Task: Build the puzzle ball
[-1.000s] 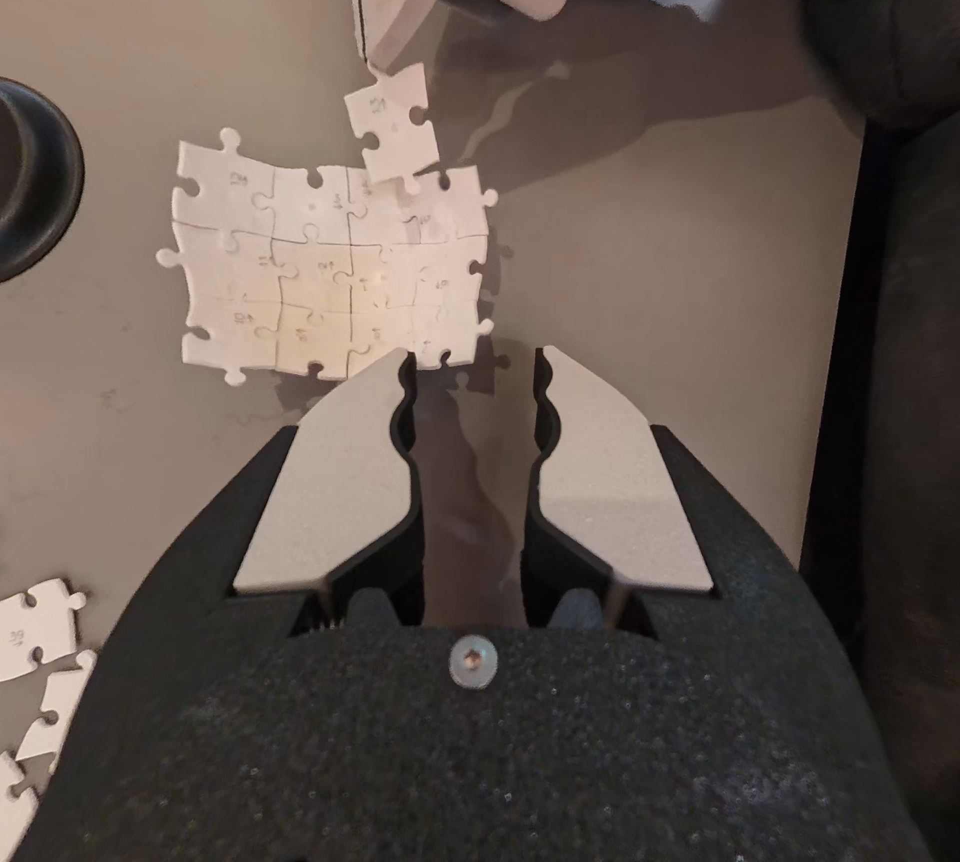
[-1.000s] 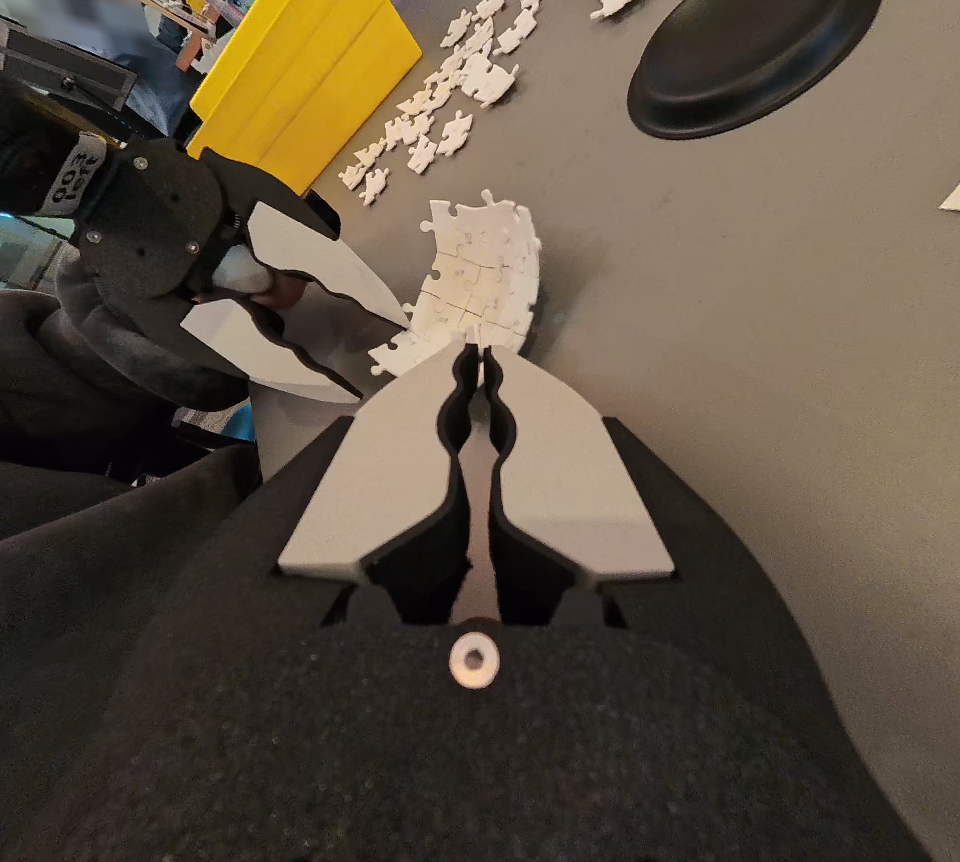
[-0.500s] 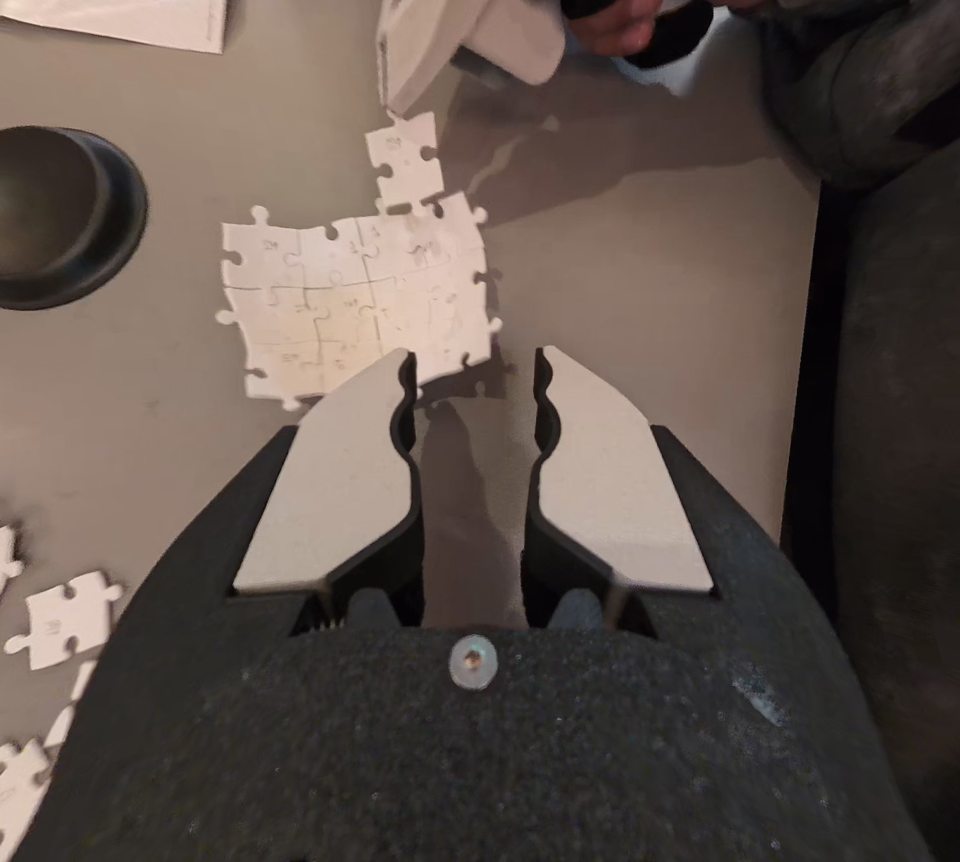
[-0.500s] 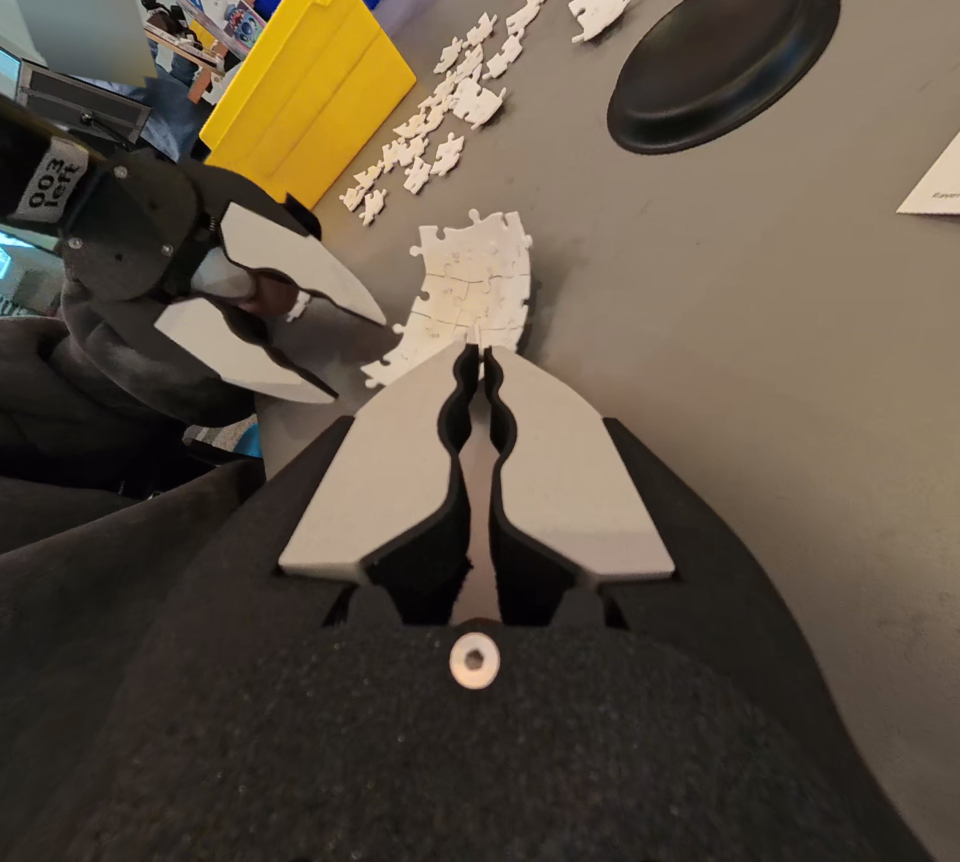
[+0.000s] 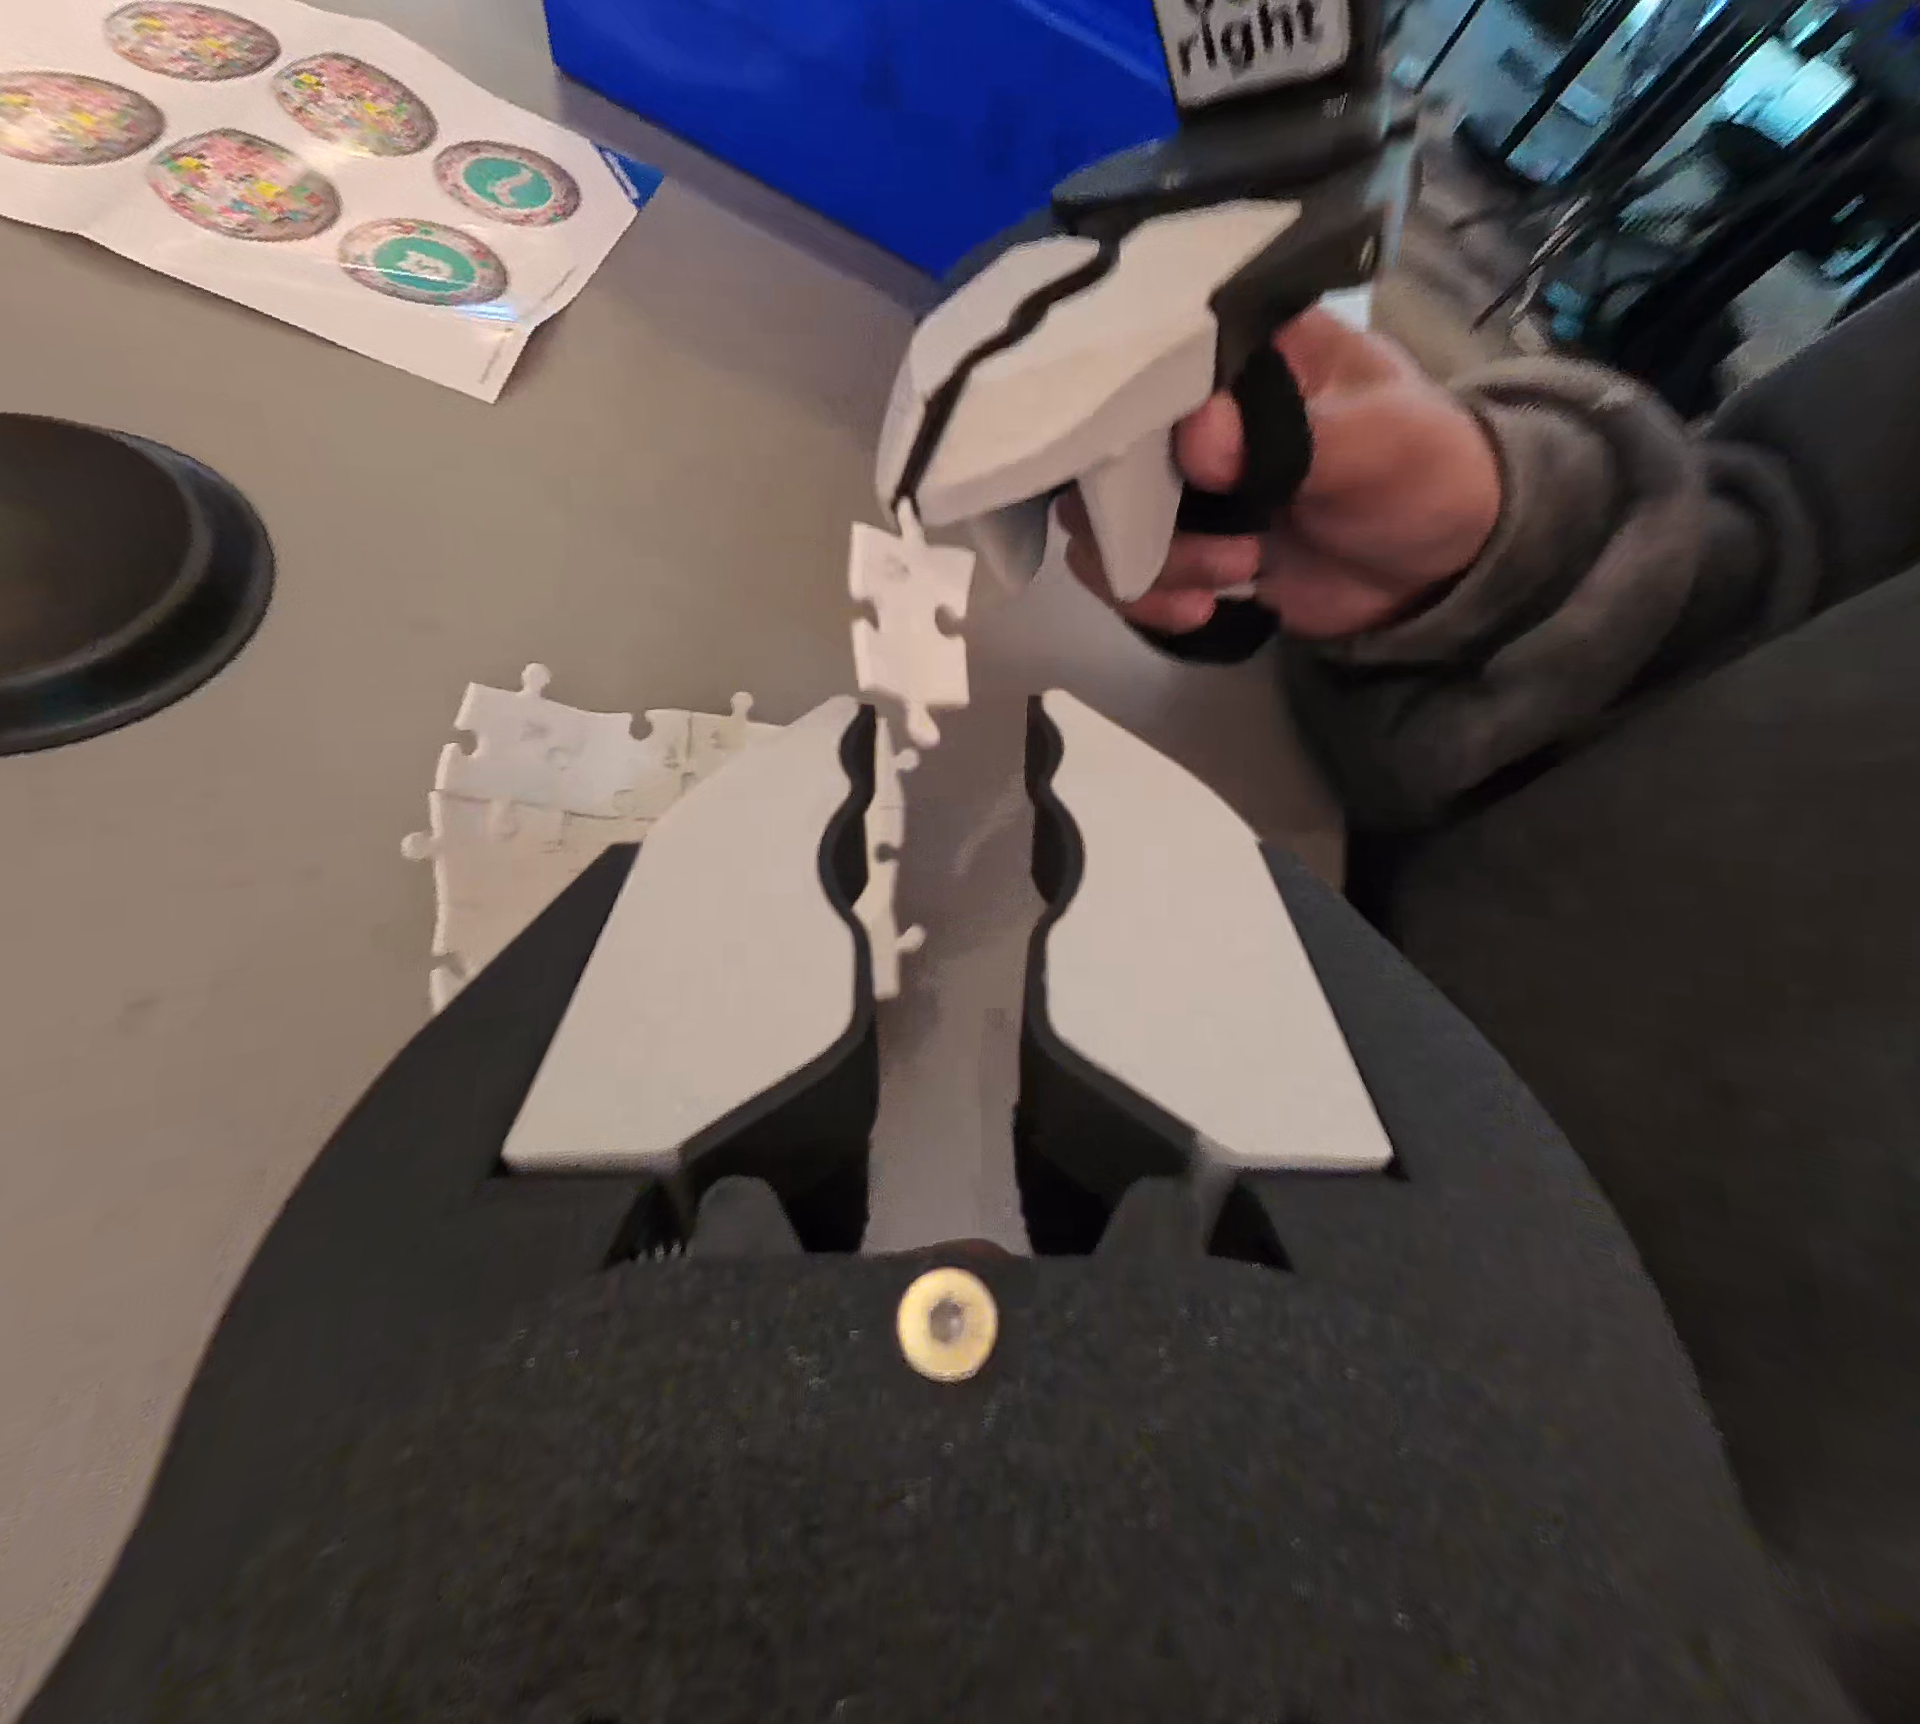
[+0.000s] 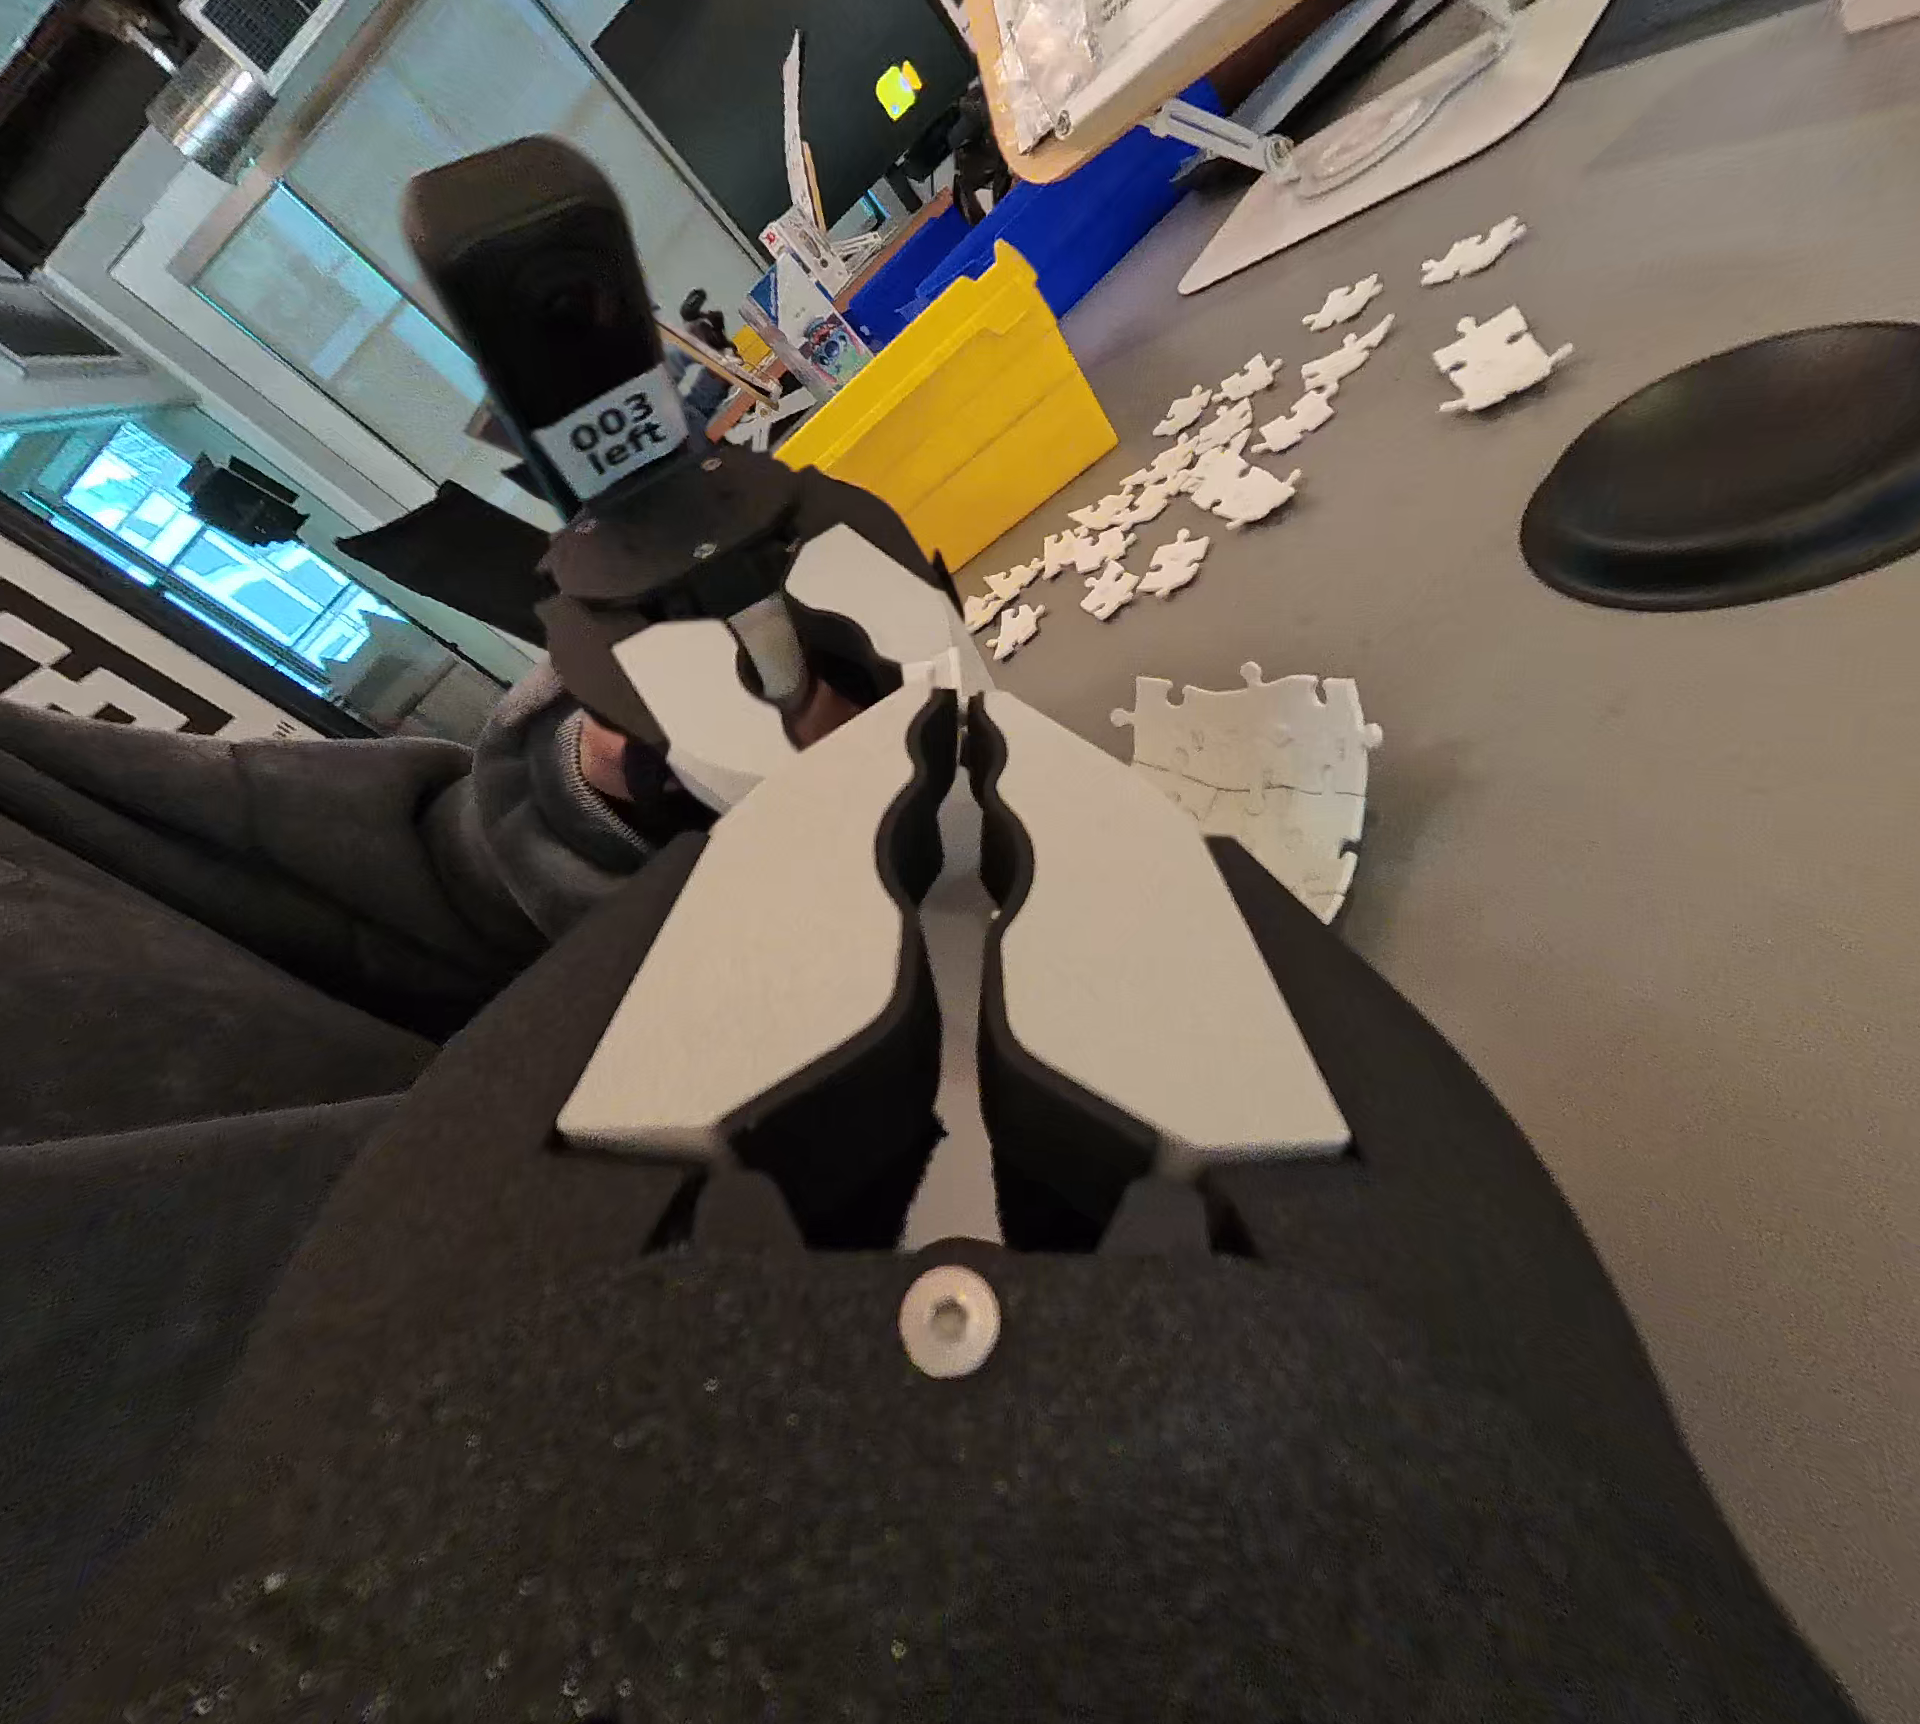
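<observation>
My right gripper [image 5: 900,506] is shut on the top edge of a single white puzzle piece [image 5: 906,625], which hangs in the air just ahead of my left gripper's tips. My left gripper [image 5: 948,713] is open and empty. The joined, curved panel of white pieces [image 5: 561,791] lies on the grey table, partly hidden under my left finger. In the right wrist view my right gripper [image 6: 961,708] is shut, and only a sliver of the piece [image 6: 943,666] shows at its tips. My left gripper [image 6: 831,677] is open just beyond, and the panel [image 6: 1257,770] lies to the right.
A black round dish [image 6: 1745,469] sits past the panel. Several loose white pieces [image 6: 1195,479] lie scattered beside a yellow bin [image 6: 956,417]. A blue bin [image 5: 831,12] and a sheet of round stickers [image 5: 260,126] lie at the far side. The table edge [image 5: 1340,843] is close on the right. My left and right fingertips are right by each other.
My right gripper has lifted the single piece off the panel's edge and brought it in front of my left gripper. Both grippers have risen and tilted up from the table.
</observation>
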`<state>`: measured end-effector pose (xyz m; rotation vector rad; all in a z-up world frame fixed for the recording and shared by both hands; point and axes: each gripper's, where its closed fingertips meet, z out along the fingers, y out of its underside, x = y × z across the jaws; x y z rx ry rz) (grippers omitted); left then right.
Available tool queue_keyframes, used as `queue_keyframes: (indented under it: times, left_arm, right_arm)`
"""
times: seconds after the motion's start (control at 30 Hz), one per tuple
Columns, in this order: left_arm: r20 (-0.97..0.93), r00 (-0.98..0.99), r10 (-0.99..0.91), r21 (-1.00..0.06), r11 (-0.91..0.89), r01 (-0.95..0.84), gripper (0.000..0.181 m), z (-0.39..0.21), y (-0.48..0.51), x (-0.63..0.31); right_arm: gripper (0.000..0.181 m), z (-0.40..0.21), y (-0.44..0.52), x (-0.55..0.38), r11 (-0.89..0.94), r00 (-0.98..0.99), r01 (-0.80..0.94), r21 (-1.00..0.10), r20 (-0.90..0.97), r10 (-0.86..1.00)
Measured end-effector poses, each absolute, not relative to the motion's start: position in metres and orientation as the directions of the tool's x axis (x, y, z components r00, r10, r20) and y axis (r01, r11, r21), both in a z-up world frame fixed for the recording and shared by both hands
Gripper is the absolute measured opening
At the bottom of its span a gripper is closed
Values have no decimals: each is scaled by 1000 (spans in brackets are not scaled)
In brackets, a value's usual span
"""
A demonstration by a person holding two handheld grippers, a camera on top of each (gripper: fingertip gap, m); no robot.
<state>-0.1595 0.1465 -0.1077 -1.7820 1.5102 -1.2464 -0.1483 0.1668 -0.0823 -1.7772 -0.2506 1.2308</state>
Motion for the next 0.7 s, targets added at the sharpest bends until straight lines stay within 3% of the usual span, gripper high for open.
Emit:
queue_keyframes:
  times: [0.07, 0.13, 0.4, 0.5, 0.7]
  left_arm:
    - [412, -48, -910, -817, -345, -463, 11, -102, 147, -161]
    - [478, -58, -876, -798, -406, -446, 5, -100, 149, -164]
    - [489, -53, -870, -749, -389, -537, 2, -115, 148, -181]
    - [459, -14, -889, -709, -356, -608, 2, -128, 151, -189]
    - [397, -31, -917, -687, -274, -673, 2, -133, 146, -197]
  right_arm:
    - [2, -84, 166, -152, -530, 503, -295, -795, -601, 621]
    - [2, -87, 165, -154, -528, 512, -275, -804, -587, 627]
    - [3, -107, 150, -170, -589, 459, -164, -791, -590, 664]
    - [15, -122, 143, -174, -574, 489, 6, -819, -498, 716]
    - [18, -112, 153, -185, -398, 542, 234, -887, -221, 811]
